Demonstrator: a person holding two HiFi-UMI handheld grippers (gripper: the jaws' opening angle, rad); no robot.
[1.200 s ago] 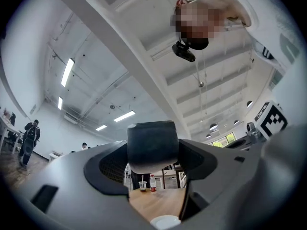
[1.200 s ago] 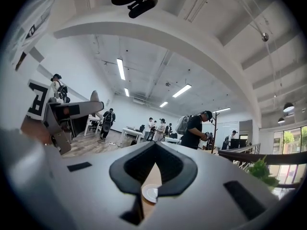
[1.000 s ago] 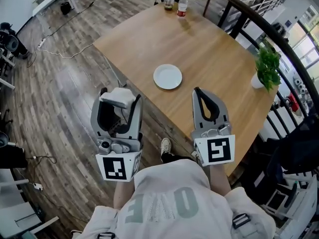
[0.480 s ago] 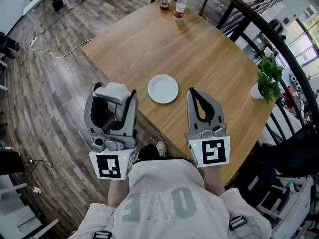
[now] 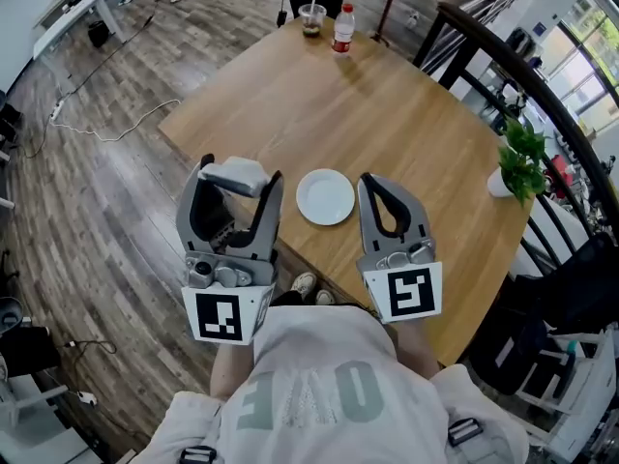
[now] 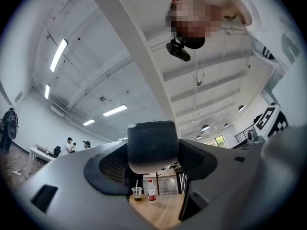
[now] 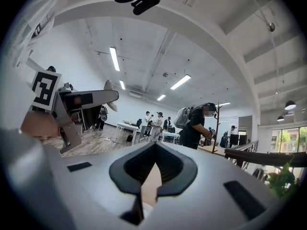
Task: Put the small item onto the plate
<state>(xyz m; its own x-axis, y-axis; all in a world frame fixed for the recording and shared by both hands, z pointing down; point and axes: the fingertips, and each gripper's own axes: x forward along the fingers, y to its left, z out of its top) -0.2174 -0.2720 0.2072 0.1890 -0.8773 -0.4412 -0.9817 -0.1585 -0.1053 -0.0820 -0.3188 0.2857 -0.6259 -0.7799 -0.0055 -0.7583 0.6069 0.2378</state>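
Left gripper [image 5: 239, 176] pinching the small pale item [image 5: 230, 171] between its jaw tips, just left of the white plate [image 5: 325, 196], right gripper [image 5: 373, 181] pressed together, just right of the plate.

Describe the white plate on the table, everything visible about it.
The plate is round, plain white, with a shallow raised rim, empty. It lies flat on the wooden table by its near edge. In the head view it shows between the left tool, which grips a pale small item, and the shut right tool; neither touches it.
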